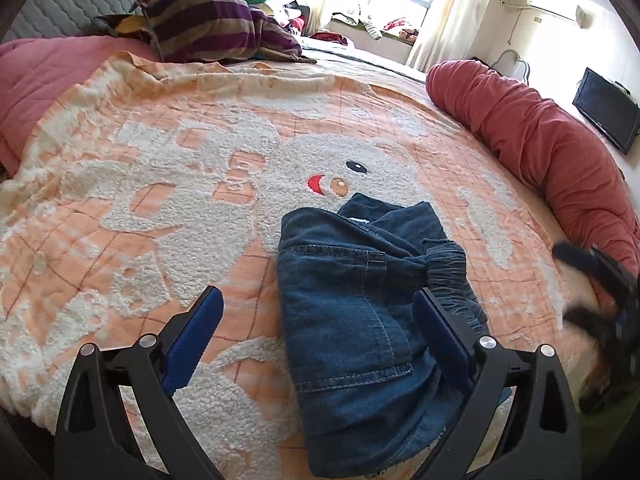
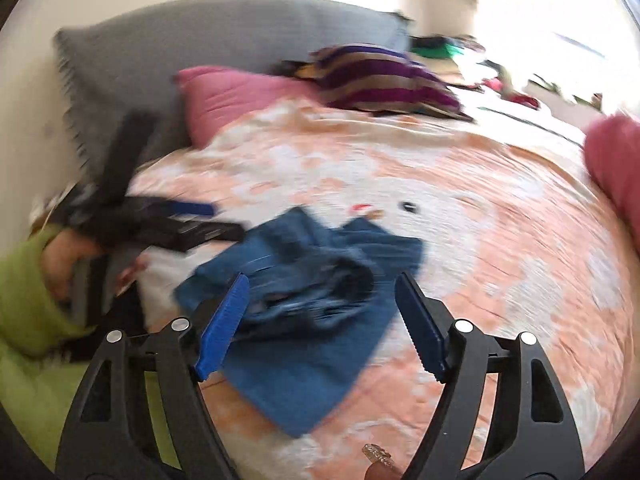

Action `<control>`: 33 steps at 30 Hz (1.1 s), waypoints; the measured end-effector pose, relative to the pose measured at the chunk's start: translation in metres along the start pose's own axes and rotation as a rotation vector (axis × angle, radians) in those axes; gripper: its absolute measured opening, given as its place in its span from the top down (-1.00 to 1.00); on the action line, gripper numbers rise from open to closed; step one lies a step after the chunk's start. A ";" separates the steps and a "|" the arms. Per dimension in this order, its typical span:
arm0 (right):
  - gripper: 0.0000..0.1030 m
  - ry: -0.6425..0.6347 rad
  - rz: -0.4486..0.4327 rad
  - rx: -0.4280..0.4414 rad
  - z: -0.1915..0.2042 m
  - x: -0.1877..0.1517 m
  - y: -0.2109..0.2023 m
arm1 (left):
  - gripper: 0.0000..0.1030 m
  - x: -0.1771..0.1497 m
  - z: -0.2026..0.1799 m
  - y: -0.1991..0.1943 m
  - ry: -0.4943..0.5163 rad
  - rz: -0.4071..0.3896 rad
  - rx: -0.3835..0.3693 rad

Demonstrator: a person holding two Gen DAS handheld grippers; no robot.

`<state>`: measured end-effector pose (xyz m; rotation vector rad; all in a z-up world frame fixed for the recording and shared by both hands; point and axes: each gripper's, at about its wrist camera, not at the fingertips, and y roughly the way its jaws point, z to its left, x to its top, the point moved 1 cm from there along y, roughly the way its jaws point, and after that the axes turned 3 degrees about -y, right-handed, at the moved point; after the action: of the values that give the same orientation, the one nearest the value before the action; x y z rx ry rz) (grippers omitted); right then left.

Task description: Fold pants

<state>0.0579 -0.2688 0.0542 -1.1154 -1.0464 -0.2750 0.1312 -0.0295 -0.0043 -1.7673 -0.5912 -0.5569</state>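
Observation:
Dark blue denim pants (image 1: 360, 320) lie folded in a compact bundle on the orange and white blanket (image 1: 160, 184); the elastic waistband shows at the right. They also show, blurred, in the right wrist view (image 2: 304, 312). My left gripper (image 1: 318, 300) is open and empty, hovering above the pants' near-left part. My right gripper (image 2: 322, 284) is open and empty, just above the pants. The right gripper appears blurred at the right edge of the left wrist view (image 1: 600, 288), and the left gripper at the left of the right wrist view (image 2: 160, 220).
A rolled red quilt (image 1: 540, 140) lies along the bed's right side. A striped purple pillow (image 1: 216, 24) and a pink quilt (image 1: 44, 76) lie at the head, against a grey headboard (image 2: 180, 48). A green sleeve (image 2: 28, 288) is at the left.

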 end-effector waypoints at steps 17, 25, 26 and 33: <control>-0.22 0.243 0.236 0.052 -0.041 -0.023 0.091 | -0.84 -0.014 0.006 0.031 0.003 0.079 -0.001; -0.23 0.277 0.297 0.101 -0.046 -0.033 0.120 | -0.82 -0.017 0.008 0.048 -0.010 0.112 -0.028; -0.24 0.283 0.293 0.114 -0.048 -0.034 0.123 | -0.80 -0.018 0.007 0.050 -0.013 0.120 -0.035; 0.15 0.261 0.259 0.156 -0.044 -0.031 0.131 | -0.19 -0.017 0.004 0.064 -0.039 0.150 -0.107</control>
<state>0.1507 -0.2542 -0.0515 -1.0298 -0.6727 -0.1246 0.1594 -0.0424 -0.0629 -1.9098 -0.4578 -0.4574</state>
